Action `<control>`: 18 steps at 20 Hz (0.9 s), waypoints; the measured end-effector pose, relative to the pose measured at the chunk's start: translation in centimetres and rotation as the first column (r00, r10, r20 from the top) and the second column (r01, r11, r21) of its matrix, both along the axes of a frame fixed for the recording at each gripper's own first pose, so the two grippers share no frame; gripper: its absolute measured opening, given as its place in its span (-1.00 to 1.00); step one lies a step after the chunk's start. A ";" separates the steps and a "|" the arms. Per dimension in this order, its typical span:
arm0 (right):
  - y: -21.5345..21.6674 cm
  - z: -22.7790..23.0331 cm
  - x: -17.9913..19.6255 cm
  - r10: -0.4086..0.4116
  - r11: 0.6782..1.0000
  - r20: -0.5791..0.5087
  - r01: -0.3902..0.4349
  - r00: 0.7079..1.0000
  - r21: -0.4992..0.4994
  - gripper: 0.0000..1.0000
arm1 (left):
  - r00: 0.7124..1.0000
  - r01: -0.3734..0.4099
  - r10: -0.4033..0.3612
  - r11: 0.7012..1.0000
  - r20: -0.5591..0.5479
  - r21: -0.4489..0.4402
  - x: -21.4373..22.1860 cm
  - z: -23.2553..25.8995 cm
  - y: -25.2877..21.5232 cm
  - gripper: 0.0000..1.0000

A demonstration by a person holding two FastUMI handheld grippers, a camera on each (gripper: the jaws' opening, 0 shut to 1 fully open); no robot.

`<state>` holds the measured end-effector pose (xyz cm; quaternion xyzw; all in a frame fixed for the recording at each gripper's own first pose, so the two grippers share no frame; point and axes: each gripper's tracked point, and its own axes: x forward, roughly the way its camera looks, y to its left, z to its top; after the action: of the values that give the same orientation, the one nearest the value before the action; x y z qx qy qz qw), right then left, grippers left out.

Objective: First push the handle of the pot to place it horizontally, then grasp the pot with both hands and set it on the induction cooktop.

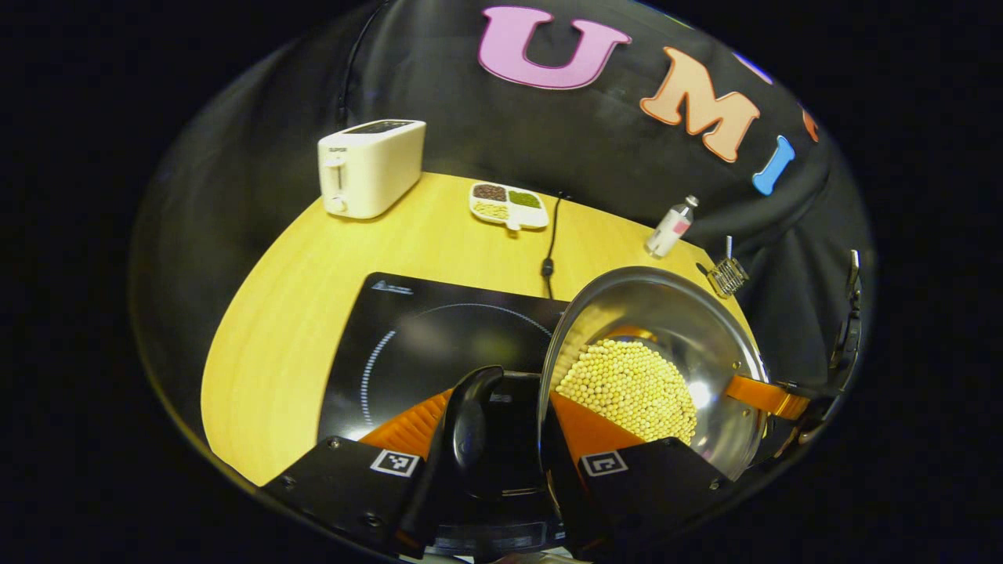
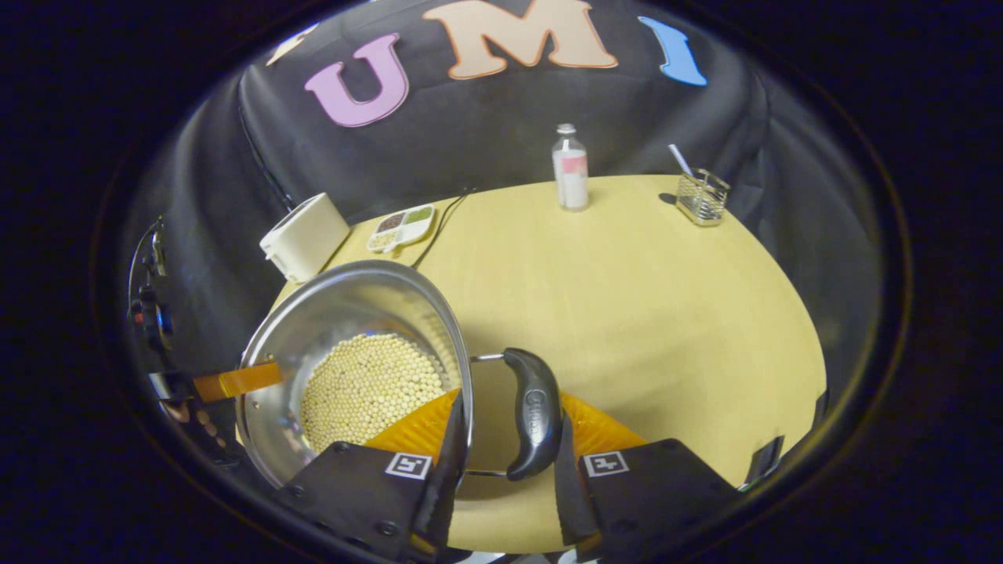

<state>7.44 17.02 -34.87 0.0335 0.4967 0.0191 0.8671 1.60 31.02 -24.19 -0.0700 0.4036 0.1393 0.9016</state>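
Both grippers, left gripper (image 1: 501, 462) and right gripper (image 2: 505, 470), are clamping the black side handles (image 2: 531, 413) of the shiny steel pot of pale beans (image 2: 356, 368), keeping it level while it's hanging beside the black induction cooktop (image 1: 415, 345), not on it yet.

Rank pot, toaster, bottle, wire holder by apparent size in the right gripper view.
1. pot, largest by far, though it is also nearest the camera.
2. toaster.
3. bottle and wire holder: too close to call; bottle taller, holder wider.
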 end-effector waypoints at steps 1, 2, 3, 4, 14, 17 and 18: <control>1.2 -0.2 0.0 0.006 1.000 -0.005 -0.006 1.000 0.004 0.12 | 1.000 -0.008 0.008 1.000 -0.001 0.004 -0.4 0.2 1.1 0.25; 2.2 -0.3 0.2 0.013 1.000 -0.006 -0.013 1.000 0.007 0.12 | 1.000 -0.013 0.013 1.000 0.000 0.009 -0.7 0.5 2.1 0.25; 3.2 -0.5 0.1 0.018 1.000 -0.010 -0.018 1.000 0.009 0.01 | 1.000 -0.018 0.018 1.000 -0.002 0.011 -1.0 0.7 3.0 0.22; 4.1 -0.7 0.2 0.024 1.000 -0.011 -0.024 1.000 0.012 0.01 | 1.000 -0.024 0.024 1.000 -0.004 0.011 -1.3 0.8 3.8 0.25; 10.2 -2.9 1.1 0.046 0.999 -0.038 -0.046 0.998 0.014 0.12 | 0.998 -0.058 0.059 0.998 -0.034 0.011 -2.6 0.9 9.6 0.21; 11.2 -3.6 1.0 0.045 0.999 -0.044 -0.044 0.998 0.020 0.12 | 0.998 -0.055 0.055 0.998 -0.033 0.024 -2.7 0.9 10.7 0.22; 11.5 -3.8 1.0 0.045 0.999 -0.048 -0.044 0.998 0.022 0.12 | 0.998 -0.054 0.055 0.998 -0.036 0.027 -2.8 1.0 10.8 0.24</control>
<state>8.46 28.49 -38.63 0.0318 0.5179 0.0429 0.8538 -1.18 41.86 -23.24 -0.0668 0.4164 0.1703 0.8906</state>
